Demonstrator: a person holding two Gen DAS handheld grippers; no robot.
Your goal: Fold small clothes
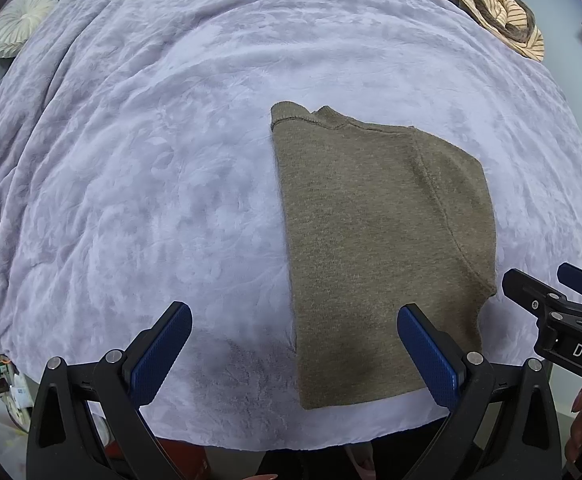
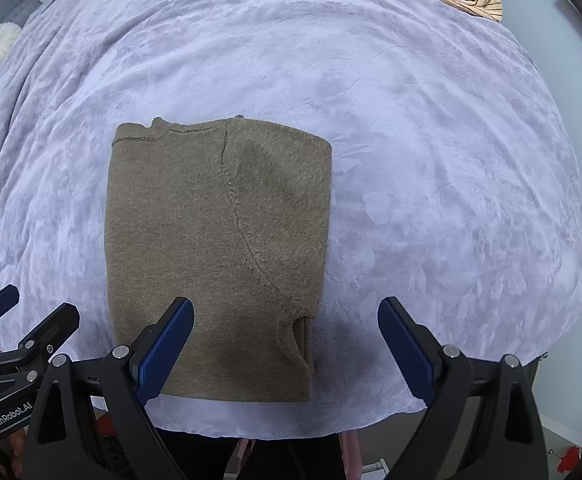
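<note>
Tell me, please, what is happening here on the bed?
A person is folding small clothes with a handheld tool in each hand. An olive-brown sweater lies folded into a neat rectangle on the lavender blanket. The left tool and right tool both hover open at its near edge, holding nothing. More clothes sit piled at the far corner.

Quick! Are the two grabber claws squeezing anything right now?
Left gripper: open, holding nothing, above the folded olive-brown knitted garment.
Right gripper: open, holding nothing, above the same garment on the lavender plush blanket.
</note>
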